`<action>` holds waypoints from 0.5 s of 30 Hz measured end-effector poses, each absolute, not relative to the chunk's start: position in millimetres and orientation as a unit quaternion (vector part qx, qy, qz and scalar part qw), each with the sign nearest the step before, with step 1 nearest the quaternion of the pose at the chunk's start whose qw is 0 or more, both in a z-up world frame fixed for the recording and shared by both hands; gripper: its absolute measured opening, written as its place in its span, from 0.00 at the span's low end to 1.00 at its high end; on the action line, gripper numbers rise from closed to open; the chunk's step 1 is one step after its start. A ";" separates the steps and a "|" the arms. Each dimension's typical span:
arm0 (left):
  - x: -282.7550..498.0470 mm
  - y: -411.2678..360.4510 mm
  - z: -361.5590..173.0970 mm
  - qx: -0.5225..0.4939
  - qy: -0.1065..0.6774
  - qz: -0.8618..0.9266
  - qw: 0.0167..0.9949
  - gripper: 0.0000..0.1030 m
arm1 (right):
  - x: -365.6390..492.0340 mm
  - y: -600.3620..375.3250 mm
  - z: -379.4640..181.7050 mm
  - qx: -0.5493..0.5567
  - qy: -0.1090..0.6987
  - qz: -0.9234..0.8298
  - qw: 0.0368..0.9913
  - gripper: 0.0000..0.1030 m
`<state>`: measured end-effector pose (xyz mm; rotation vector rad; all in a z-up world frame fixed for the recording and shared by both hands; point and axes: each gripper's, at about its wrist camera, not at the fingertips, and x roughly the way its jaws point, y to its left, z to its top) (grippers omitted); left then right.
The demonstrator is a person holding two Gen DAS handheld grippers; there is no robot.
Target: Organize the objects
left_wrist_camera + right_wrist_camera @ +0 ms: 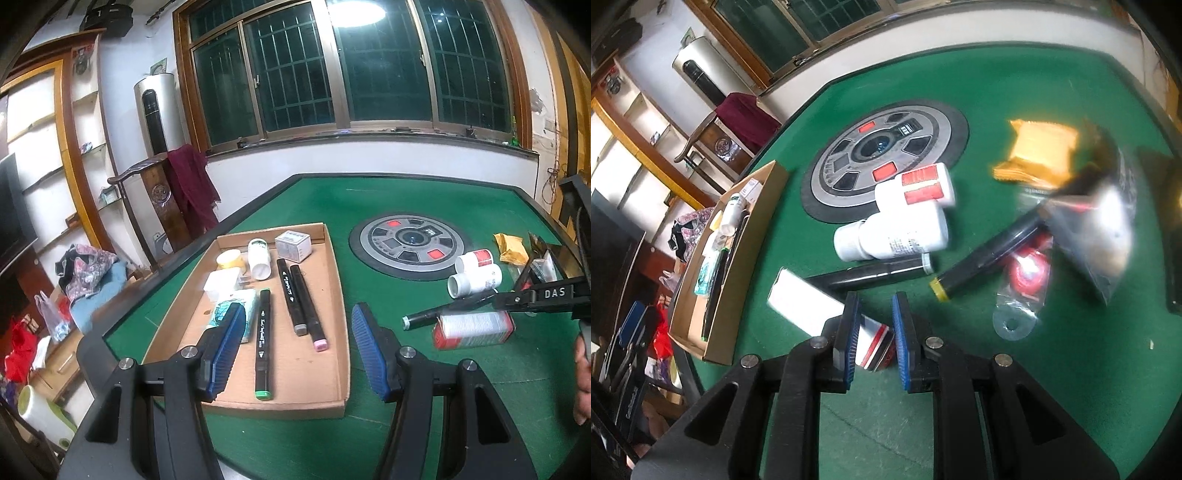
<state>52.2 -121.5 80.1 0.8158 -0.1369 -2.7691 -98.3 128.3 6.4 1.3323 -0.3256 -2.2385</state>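
**A:** How do your two hand-held grippers stand?

**B:** My left hand-held gripper [297,310] is wide, with nothing between its blue pads. It hangs over the shallow brown cardboard tray [303,373], which lies on the green felt bench [960,406] to the left of the round grey-and-black dial [886,155]. My right hand-held gripper [876,297] is narrow, with a slim gap between its pads, and they press on nothing.

**A:** What lies under the right one?

**B:** A white rectangular box with red stripes [805,299] lies flat on the felt on the near side of the dial. It runs under the left finger, and its striped end shows in the gap.

**A:** And the other loose things?

**B:** Two white plastic bottles [905,236] lie on their sides at the dial's near edge, one with red labels. A black marker [871,275] is just nearer than them, beside the box. A black marker with a yellow end [986,254] lies to the right of the dial, over a clear plastic bag holding something red [1027,273]. An orange packet [1034,147] also sits right of the dial, blurred.

**A:** What is in the tray?

**B:** There are three black markers, capped green [263,350], grey [291,295] and pink [310,310]. Behind them are a white bottle, a small grey box and a yellow tub.
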 end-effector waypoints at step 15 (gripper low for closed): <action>52.8 -121.3 79.4 0.284 -0.048 -0.950 0.125 0.53 | -68.0 109.1 -3.1 0.522 -0.137 -0.782 0.312 0.22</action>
